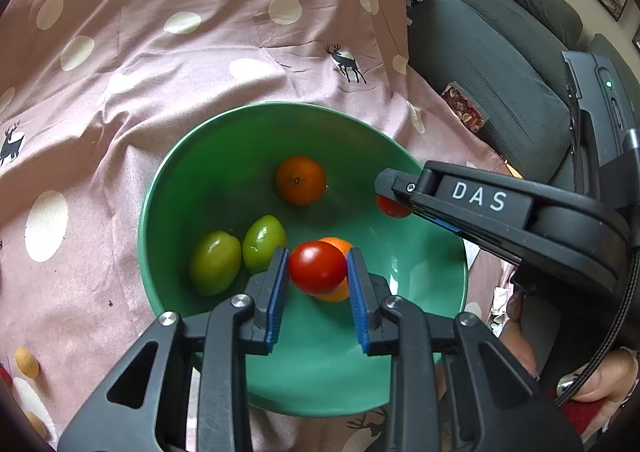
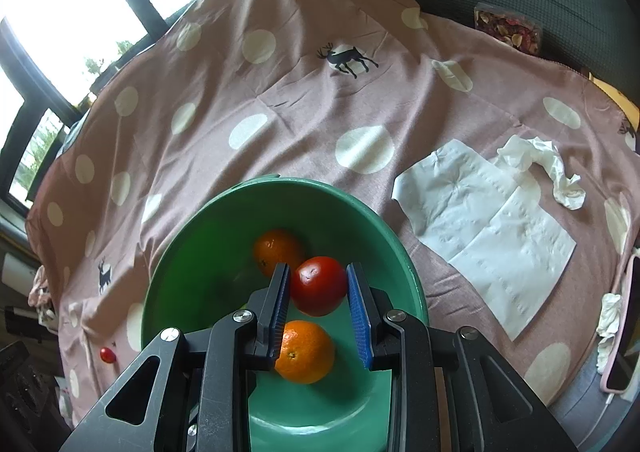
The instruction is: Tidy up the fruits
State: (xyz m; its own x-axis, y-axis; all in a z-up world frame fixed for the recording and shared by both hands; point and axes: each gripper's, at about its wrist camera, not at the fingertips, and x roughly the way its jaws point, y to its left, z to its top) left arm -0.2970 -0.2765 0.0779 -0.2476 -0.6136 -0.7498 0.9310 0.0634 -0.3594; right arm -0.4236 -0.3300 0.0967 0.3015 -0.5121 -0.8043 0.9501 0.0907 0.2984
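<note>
A green bowl [image 1: 168, 187] [image 2: 384, 228] stands on a pink dotted cloth. In the left wrist view it holds an orange [image 1: 301, 179], two green fruits [image 1: 216, 262] [image 1: 264, 248] and a second orange [image 1: 340, 290]. My left gripper [image 1: 318, 252] is shut on a red tomato [image 1: 318, 268] just above that second orange. My right gripper [image 1: 390, 195] reaches in over the bowl's right rim, shut on another red tomato [image 1: 394, 208]. In the right wrist view that tomato [image 2: 319, 286] sits between the blue pads of the right gripper [image 2: 318, 268], above two oranges [image 2: 278, 252] [image 2: 306, 352].
White tissue sheets [image 2: 492, 228] and a crumpled tissue [image 2: 548, 167] lie right of the bowl. A small red fruit [image 2: 107, 354] rests on the cloth at left. A grey chair [image 1: 500, 51] with a snack packet [image 2: 508, 27] stands beyond the table. A hand [image 1: 592, 384] holds the right gripper.
</note>
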